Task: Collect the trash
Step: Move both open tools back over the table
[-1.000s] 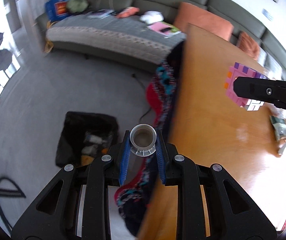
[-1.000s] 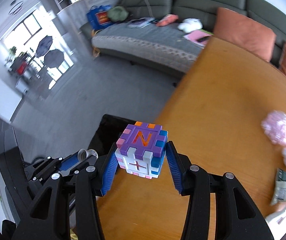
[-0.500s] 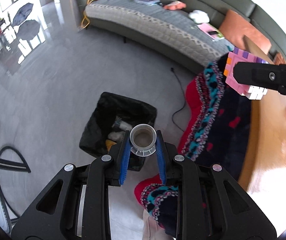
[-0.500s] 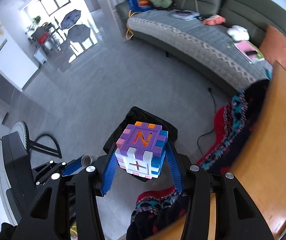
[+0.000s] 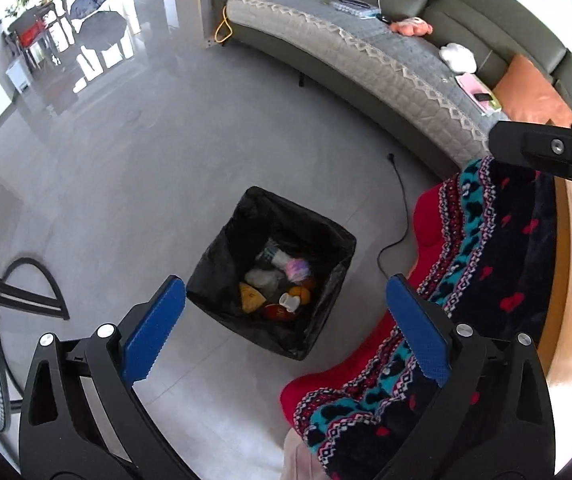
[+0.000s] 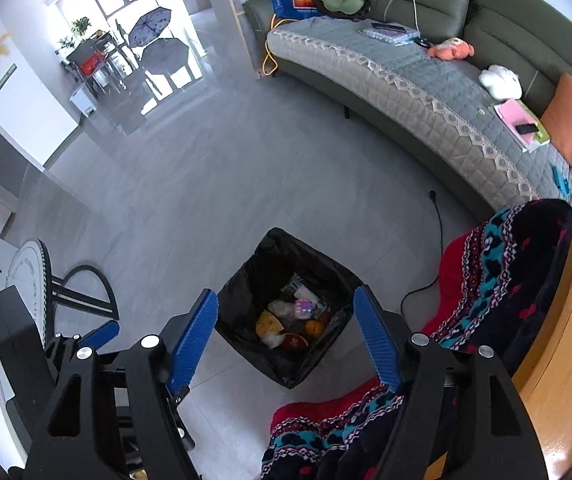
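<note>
- Between the blue pads of the left gripper (image 5: 286, 320) nothing is held; its jaws are opening and stand very wide, framing the bin on the floor below.
- Likewise empty, the right gripper (image 6: 286, 336) has its jaws opening, spread apart with no object between the pads.
- Directly beneath both grippers sits the trash bin (image 5: 338, 248), square and lined with a black bag, standing on the grey tiled floor (image 5: 146, 168).
- Inside the bin lies the collected trash: a small white cup (image 5: 289, 302) on its side, a purple-and-pink foam cube (image 5: 298, 268), an orange fruit (image 5: 301, 294), a yellow wedge-shaped piece (image 5: 251, 299), and crumpled clear plastic (image 5: 264, 278).
- Just right of the bin hangs a patterned red, navy and teal blanket (image 5: 486, 264), draped off the edge of the wooden table (image 6: 558, 320).
- A black cable (image 5: 402, 208) trails over the floor between bin and blanket.
- Farther back runs a green sofa (image 6: 426, 0) with a grey quilted cover (image 6: 406, 80).
</note>
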Motion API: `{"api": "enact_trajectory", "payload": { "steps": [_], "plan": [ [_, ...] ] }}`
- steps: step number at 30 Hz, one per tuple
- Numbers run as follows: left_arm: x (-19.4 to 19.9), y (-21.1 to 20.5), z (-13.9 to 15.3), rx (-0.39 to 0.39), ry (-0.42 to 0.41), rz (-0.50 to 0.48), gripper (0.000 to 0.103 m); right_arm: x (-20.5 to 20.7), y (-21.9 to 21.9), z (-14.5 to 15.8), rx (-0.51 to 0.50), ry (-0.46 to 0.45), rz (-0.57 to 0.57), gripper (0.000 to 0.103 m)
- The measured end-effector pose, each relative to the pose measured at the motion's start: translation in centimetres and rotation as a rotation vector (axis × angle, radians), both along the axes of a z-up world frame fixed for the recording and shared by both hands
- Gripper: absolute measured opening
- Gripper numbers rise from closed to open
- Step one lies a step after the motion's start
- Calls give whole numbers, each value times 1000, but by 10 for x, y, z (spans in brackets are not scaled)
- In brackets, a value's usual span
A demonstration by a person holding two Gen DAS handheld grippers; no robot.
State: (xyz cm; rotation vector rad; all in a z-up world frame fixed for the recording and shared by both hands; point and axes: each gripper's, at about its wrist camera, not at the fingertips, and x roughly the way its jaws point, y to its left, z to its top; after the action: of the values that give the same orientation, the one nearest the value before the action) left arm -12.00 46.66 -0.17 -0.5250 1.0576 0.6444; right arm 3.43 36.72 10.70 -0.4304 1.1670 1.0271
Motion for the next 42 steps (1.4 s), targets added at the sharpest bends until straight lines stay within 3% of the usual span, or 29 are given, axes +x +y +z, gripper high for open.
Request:
{"api": "enact_trajectory", "payload": {
  "steps": [12, 22, 32, 42],
  "plan": [
    [8, -15, 8, 7, 3, -43, 97, 6, -24, 7, 13, 14, -28, 71],
    [17, -50, 36, 40, -36, -116, 97, 13, -78, 32, 61, 11, -106, 71],
    [53, -137, 70, 54, -115, -316, 97, 36, -190, 61, 91, -16, -273, 71],
    [102, -270, 75, 14, -136, -598, 97, 58, -342, 63, 84, -41, -509, 71]
  ]
}}
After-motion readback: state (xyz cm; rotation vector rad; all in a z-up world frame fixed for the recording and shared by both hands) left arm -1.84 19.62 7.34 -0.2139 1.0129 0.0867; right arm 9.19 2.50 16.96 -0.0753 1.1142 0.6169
